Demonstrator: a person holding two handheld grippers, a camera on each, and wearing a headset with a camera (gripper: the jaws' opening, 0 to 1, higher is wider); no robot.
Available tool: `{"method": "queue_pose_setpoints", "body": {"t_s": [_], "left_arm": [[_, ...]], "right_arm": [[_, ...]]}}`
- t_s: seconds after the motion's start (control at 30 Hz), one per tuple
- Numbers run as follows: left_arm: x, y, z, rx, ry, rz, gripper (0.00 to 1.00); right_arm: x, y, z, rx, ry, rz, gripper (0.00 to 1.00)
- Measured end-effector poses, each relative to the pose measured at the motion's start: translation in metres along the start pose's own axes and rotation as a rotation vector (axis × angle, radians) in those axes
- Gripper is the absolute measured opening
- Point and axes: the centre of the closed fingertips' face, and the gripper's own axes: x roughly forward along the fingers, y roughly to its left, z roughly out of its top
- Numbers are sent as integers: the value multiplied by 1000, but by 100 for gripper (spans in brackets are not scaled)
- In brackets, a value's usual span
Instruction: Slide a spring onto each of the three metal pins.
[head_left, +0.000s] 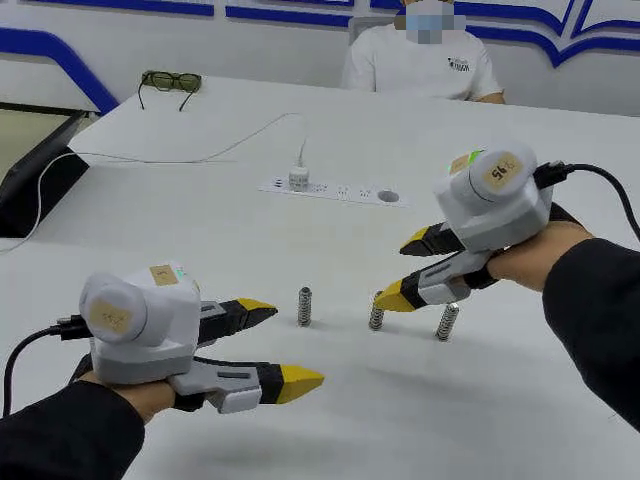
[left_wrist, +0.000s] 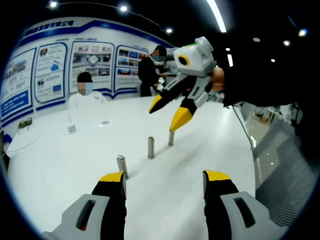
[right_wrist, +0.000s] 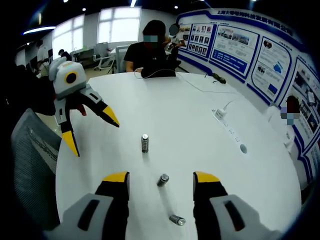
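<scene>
Hovering with jaws spread and empty, the right gripper (head_left: 395, 272) hangs just above three silvery metal pins (head_left: 377, 313), each sleeved in a coiled steel spring (head_left: 305, 306), on the white bench (head_left: 200, 220); a careless dip could topple the leaning right-hand pin (head_left: 447, 321). The left gripper (head_left: 298, 345), also spread and empty, sits nearby.

Left tongs (head_left: 290, 345), right tongs (head_left: 398, 272) — gaping.
</scene>
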Motion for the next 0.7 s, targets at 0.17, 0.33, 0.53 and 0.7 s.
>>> {"method": "queue_pose_setpoints", "body": {"t_s": [0.17,0.33,0.53,0.7], "left_arm": [[1,-1,0,1,2,-1,64],[2,-1,0,-1,5,-1,64],[2,-2,1,-3,4,2,65],[2,-2,0,-4,4,2,65]], "right_arm": [[-13,-4,-9,40,-33,-40,55],[-26,-6,-18,76,-63,-71,57],[-40,-7,-32,108,-96,-101,58],[-49,-5,-46,146,-116,-120,58]]}}
